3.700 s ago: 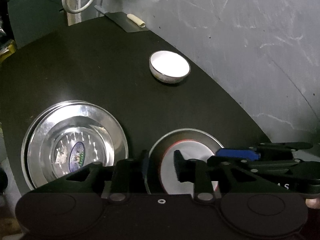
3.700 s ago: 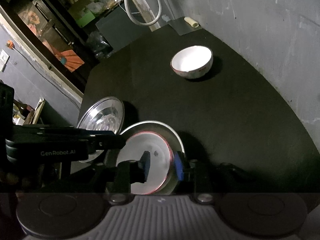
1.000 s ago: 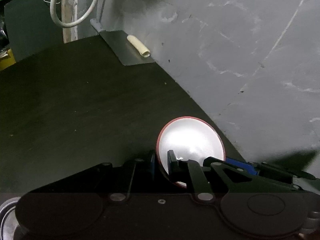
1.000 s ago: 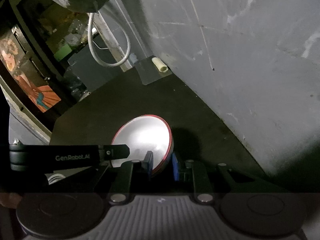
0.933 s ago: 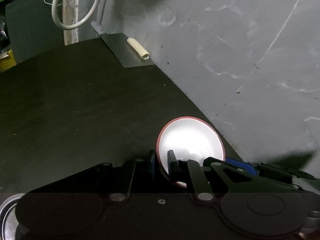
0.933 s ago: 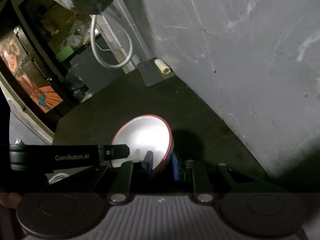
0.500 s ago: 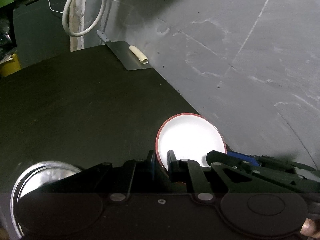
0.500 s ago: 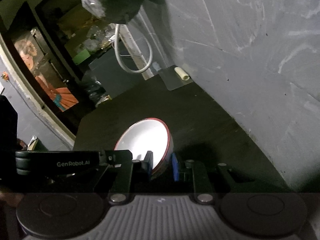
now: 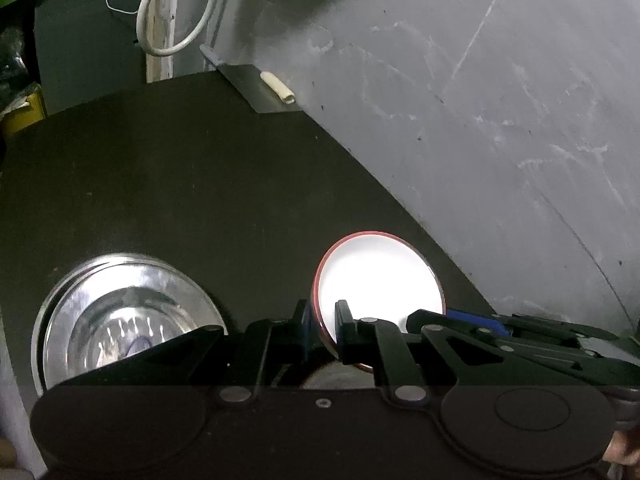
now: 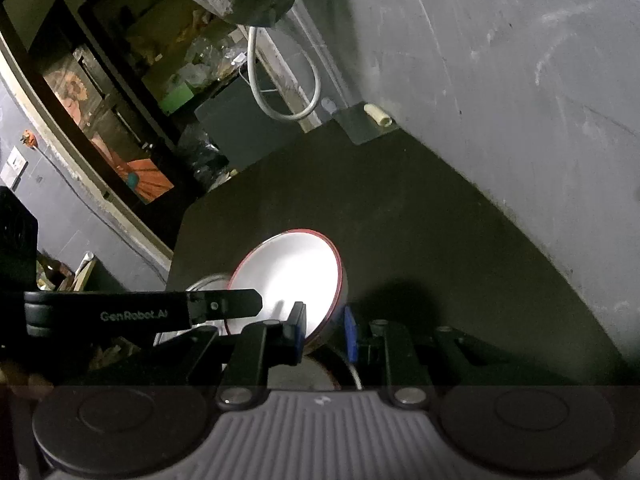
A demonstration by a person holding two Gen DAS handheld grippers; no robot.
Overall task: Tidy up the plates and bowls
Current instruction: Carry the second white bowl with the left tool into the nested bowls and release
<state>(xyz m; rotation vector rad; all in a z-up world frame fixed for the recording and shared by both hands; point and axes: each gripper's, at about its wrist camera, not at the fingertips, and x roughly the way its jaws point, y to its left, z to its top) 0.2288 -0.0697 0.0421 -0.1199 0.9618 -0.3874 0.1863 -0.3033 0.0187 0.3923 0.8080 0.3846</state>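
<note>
A white bowl with a red rim (image 9: 378,276) is held above the black table (image 9: 180,184) by both grippers. My left gripper (image 9: 322,328) is shut on its left rim. My right gripper (image 10: 322,332) is shut on its right rim; the bowl also shows in the right wrist view (image 10: 288,276). A stack of steel plates (image 9: 120,312) lies on the table to the left of the bowl; part of it shows in the right wrist view (image 10: 200,284). Something round with a steel edge (image 10: 336,372) lies under the bowl, mostly hidden.
A grey wall (image 9: 480,100) runs along the table's right edge. A flat metal sheet with a small pale roll (image 9: 276,88) sits at the far corner. A white hose loop (image 9: 176,12) hangs behind. Cluttered shelves (image 10: 160,80) stand beyond the table.
Both grippers have carried the bowl back toward me and to the left; the steel plates have come into view at the left. The grip on the bowl is unchanged.
</note>
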